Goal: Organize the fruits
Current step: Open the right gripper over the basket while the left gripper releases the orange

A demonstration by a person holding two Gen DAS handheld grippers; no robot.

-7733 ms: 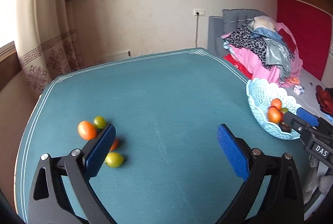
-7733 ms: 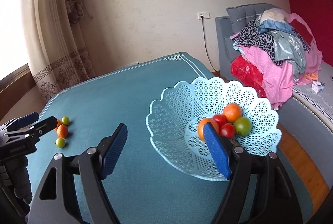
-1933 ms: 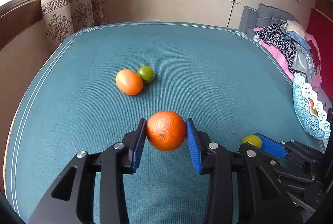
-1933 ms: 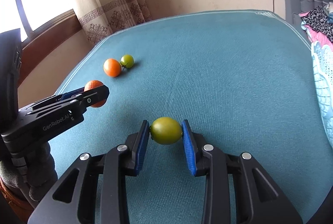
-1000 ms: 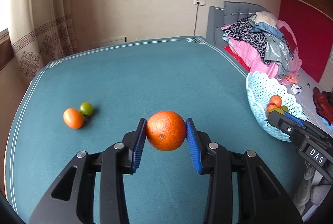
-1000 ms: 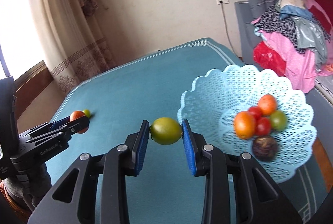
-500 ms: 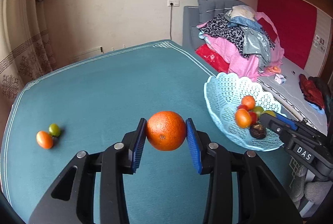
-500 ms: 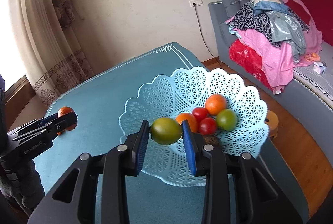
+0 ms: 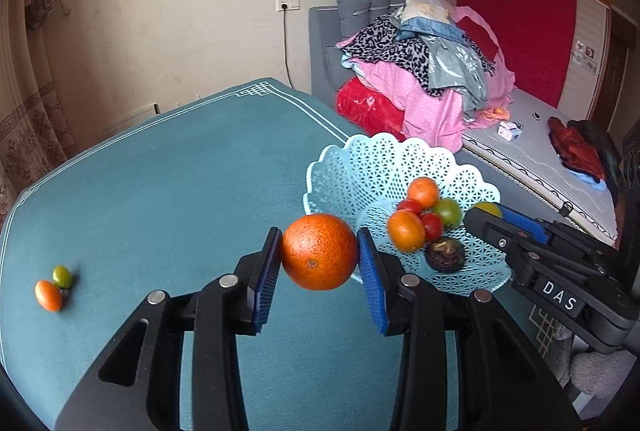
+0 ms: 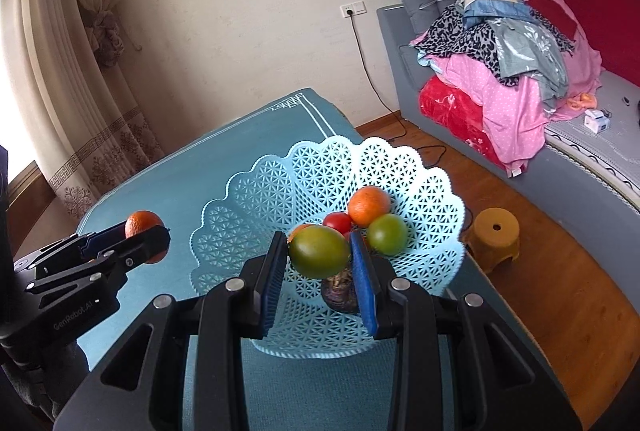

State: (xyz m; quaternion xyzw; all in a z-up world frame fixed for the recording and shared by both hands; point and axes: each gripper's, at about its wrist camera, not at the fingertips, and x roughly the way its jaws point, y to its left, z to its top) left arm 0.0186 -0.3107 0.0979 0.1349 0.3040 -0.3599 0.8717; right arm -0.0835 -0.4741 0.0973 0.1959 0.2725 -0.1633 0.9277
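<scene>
Two black two-finger grippers with ribbed blue pads each clamp one fruit. The left gripper (image 9: 319, 263) tilts downward over the teal cloth-covered table (image 9: 168, 191), its pads pressed on the sides of a round, dimpled orange (image 9: 319, 251) held clear of the cloth, just beside the near-left rim of the pale blue openwork plastic basket (image 9: 360, 167). The right gripper (image 10: 319, 267), also angled down, grips a smooth oval green fruit (image 10: 319, 251) above the basket's bowl, reaching in from the basket's near side.

The basket has a scalloped rim and lattice walls and stands near the table's right edge. Inside lie a round orange citrus (image 10: 368, 206), a smooth green tomato (image 10: 387, 234), glossy red cherry tomatoes (image 10: 337, 221), an oval orange fruit (image 9: 405, 230) and a dark, wrinkled purple fruit (image 9: 444, 254), bunched together and touching.

Near the table's left edge, well apart from the basket, a small orange fruit (image 9: 48, 295) and a small green fruit (image 9: 61, 275) rest on the cloth, touching each other.
</scene>
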